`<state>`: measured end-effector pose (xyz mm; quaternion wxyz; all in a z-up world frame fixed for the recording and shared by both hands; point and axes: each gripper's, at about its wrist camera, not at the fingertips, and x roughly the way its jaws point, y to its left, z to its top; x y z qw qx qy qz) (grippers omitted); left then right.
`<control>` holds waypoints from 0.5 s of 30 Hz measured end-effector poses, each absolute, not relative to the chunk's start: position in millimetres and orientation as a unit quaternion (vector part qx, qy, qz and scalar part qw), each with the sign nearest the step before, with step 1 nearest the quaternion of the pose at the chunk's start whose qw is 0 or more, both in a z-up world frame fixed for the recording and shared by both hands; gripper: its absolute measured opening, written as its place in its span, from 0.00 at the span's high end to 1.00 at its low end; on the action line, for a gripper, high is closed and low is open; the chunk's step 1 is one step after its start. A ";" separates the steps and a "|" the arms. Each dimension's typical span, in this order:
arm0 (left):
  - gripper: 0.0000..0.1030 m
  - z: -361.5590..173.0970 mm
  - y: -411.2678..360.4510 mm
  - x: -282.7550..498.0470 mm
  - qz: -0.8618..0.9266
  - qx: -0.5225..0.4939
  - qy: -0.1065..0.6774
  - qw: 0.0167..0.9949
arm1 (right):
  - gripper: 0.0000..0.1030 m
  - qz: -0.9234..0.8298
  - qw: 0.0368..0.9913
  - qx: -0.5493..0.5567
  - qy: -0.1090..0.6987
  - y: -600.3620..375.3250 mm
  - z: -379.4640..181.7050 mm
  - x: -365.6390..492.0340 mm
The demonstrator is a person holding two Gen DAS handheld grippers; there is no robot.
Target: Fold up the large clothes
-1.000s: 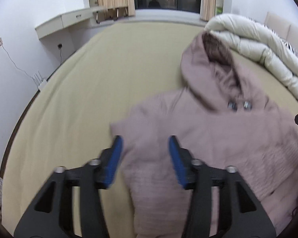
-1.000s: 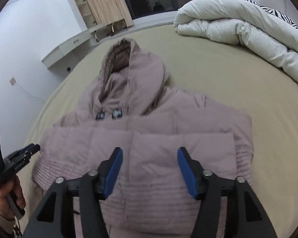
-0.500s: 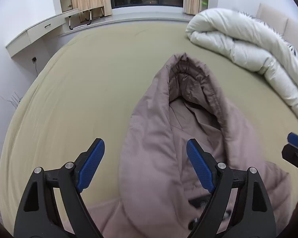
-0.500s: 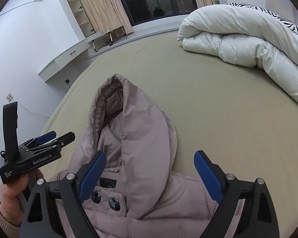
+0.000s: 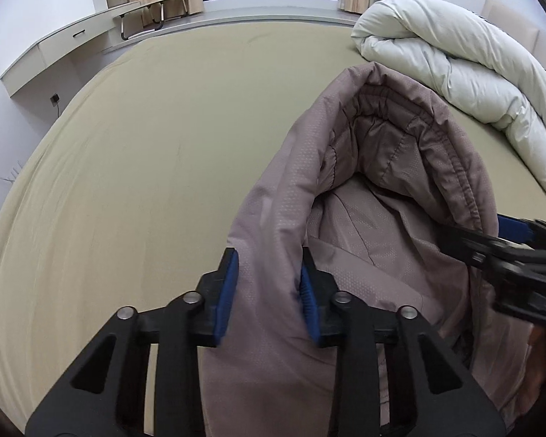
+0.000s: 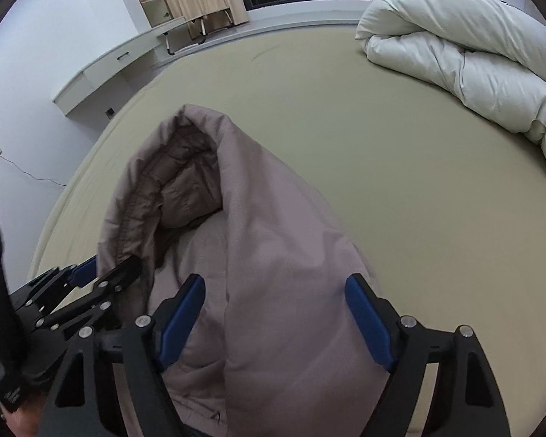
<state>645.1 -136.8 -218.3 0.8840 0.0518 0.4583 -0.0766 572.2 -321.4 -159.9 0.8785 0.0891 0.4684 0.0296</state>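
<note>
A mauve puffer jacket lies on the bed with its hood [image 5: 382, 153] pointing away from me. My left gripper [image 5: 269, 273] is shut on the hood's left edge, blue pads pressed to the fabric on both sides. In the right wrist view the hood [image 6: 273, 255] fills the space between the fingers of my right gripper [image 6: 276, 298], which is open and straddles the hood's right side. The left gripper [image 6: 102, 273] shows at the left of that view, clamped on the hood rim. The right gripper's fingers [image 5: 509, 247] show at the right of the left wrist view.
The bed [image 5: 145, 145] has a beige sheet. A rolled white duvet [image 5: 455, 54] lies at the far right, also in the right wrist view [image 6: 473, 58]. A wall shelf [image 5: 72, 47] and a window with curtains stand beyond the bed.
Both grippers moved up from the jacket body to the hood. The left gripper closed onto the hood's left edge; the right gripper came over the hood's right side, still open.
</note>
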 end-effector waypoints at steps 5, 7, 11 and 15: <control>0.91 -200.0 -118.4 620.3 -0.086 0.024 0.442 0.893 | 0.84 0.014 0.871 0.068 0.486 -326.2 -164.9 569.4; 0.91 -182.1 -103.9 595.7 -0.089 0.013 0.422 0.902 | 0.87 0.016 0.884 0.075 0.462 -335.9 -149.1 549.5; 0.92 -144.9 -82.9 535.2 -0.101 0.011 0.377 0.921 | 0.88 0.028 0.911 0.090 0.402 -354.3 -108.9 489.4; 0.92 -115.0 -59.8 449.1 -0.119 -0.012 0.334 0.935 | 0.88 0.051 0.931 0.103 0.347 -365.5 -77.1 395.7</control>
